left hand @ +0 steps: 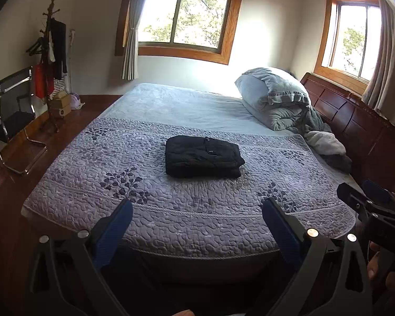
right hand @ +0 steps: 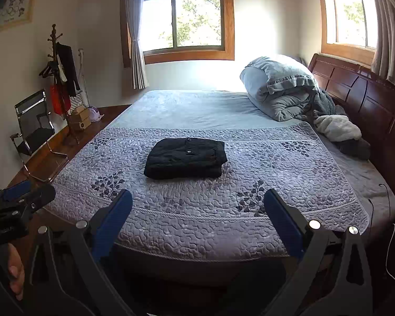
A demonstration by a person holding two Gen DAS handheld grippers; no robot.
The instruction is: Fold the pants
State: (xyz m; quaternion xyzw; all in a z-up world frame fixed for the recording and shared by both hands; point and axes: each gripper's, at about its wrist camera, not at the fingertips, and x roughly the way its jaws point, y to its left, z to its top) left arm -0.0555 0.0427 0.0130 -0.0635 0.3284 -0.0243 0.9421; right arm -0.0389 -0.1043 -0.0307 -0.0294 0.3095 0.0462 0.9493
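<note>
Bed (left hand: 171, 226): quilted lilac coverlet, leaf motifs.
Room: wooden-framed window (left hand: 187, 18), coat stand (left hand: 51, 60), dark headboard (right hand: 355, 92).
Pants (left hand: 202, 156): black, folded into a compact rectangle (mid-quilt).
Left gripper (left hand: 197, 210): spread, empty.
Right gripper (right hand: 197, 205): spread, empty.

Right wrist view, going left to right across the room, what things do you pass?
Metal chair → coat rack → folded black pants → rolled grey duvet → wooden headboard.
</note>
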